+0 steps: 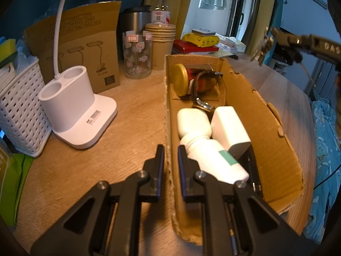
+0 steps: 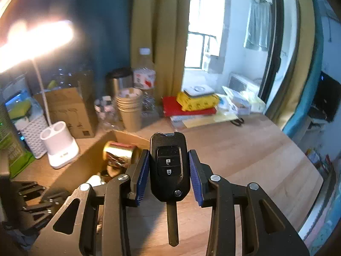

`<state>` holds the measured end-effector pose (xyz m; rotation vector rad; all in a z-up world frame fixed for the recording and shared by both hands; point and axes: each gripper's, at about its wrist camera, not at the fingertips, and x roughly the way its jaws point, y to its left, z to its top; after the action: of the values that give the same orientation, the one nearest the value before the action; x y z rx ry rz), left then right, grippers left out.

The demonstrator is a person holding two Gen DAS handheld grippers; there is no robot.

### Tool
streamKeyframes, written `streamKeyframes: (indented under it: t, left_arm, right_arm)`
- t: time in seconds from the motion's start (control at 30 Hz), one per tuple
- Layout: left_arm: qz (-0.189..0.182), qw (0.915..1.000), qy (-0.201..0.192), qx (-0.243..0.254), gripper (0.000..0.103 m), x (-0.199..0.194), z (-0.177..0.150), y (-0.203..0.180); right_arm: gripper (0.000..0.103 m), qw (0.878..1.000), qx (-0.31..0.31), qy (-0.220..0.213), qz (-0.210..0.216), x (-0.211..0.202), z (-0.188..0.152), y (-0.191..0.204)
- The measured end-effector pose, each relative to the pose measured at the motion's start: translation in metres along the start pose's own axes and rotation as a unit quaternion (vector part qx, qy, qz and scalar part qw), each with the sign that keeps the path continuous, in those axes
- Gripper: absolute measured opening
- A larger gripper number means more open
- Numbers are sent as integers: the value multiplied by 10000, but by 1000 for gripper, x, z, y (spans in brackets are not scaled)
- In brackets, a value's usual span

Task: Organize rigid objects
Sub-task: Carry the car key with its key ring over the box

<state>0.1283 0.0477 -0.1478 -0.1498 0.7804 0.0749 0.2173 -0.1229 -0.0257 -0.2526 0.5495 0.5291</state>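
At lower centre of the left wrist view, the left gripper (image 1: 170, 160) is clamped on the near wall of the cardboard box (image 1: 266, 132). In the right wrist view's lower centre, the right gripper (image 2: 168, 170) grips a black car key (image 2: 169, 166) above the wooden table (image 2: 255, 160).

A wooden desk (image 1: 132, 111) carried everything. On it lay a long open cardboard box (image 1: 266, 132), and left of that a white lamp base (image 1: 85, 119) with two round wells, beside a white woven basket (image 1: 19, 115). Behind them stood a flat brown carton (image 1: 85, 49), a flowered glass jar (image 1: 137, 55), a stack of paper cups (image 1: 162, 42), a steel flask (image 1: 134, 21), a water bottle (image 1: 161, 6), and a red book (image 1: 191, 47) under a yellow pack (image 1: 202, 39)
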Motion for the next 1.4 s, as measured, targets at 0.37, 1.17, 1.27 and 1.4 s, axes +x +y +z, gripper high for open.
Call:
streamKeyframes:
  t: [0.37,1.17,1.27,1.4]
  left_arm:
    - [-1,10000,-5,-2,14,0,0,0]
    - [8,10000,-12,10,14,1,0,0]
    - [8,10000,-12,8,14,1,0,0]
    - [6,10000,-12,10,14,1,-1,0]
  right_arm:
    - [38,9992,-249,-188,264,-10,13,34]
    - [38,9975,-291,186,617,33,-4,67]
    - [38,9973,-255,267,636,40,-10,68]
    - [38,9970,-209,339,667,46,-16,69]
